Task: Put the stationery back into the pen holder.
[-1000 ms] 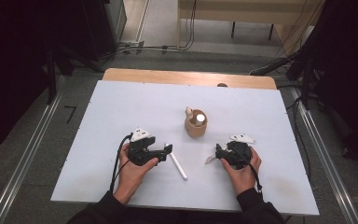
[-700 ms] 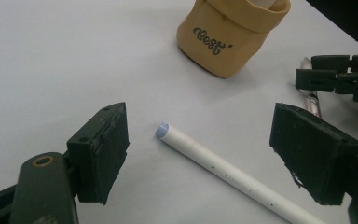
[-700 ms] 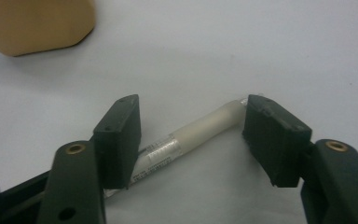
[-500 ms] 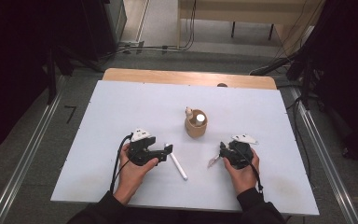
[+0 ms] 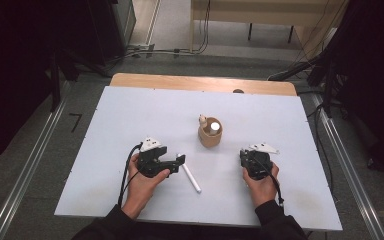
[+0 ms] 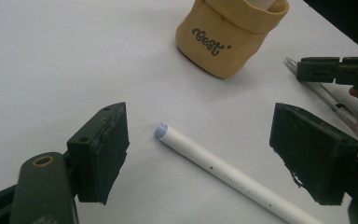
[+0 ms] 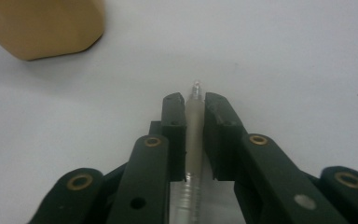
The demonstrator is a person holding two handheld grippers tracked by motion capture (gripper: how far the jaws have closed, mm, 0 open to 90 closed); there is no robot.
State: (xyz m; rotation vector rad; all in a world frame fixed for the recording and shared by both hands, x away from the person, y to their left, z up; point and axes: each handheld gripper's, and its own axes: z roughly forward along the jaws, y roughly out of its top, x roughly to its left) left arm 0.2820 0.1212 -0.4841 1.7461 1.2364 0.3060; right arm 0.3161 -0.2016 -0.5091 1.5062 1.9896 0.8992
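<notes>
High view
- Right gripper (image 5: 245, 161): clamped on a clear pen at 5 o'clock from the pouch; the pen is too thin to make out here.
- Left gripper (image 5: 179, 161): jaws spread, empty, at 8 o'clock from the pouch.
- White pen (image 5: 189, 175): flat on the table (image 5: 130, 115), at 7 o'clock from the pouch, its near end just beside the left gripper's tip.
- Pouch (image 5: 210, 134): tan, upright, mid-table, something white already in its mouth – well apart from both hands.

Left gripper view
- White pen (image 6: 223, 176): between the wide jaws, untouched, blue-capped end pointing to 10 o'clock.
- Handling: judged light, stiff, smooth and round – apt to roll; best pinched across the mid-barrel.
- Pouch (image 6: 228, 32): at 1 o'clock, soft cloth with a rolled rim; a hard nudge may tip or dent it.
- Clear pen (image 6: 324, 95): at 2 o'clock, flat on the table under the right gripper (image 6: 303, 69).

Right gripper view
- Clear pen (image 7: 195, 135): squeezed lengthwise between the jaws, which have just been closing; tip pokes out toward 12 o'clock.
- Handling: slim, slick plastic; held along its length it may slip or swivel when lifted.
- Pouch (image 7: 42, 28): at 10 o'clock, near, nothing between it and the pen.
</notes>
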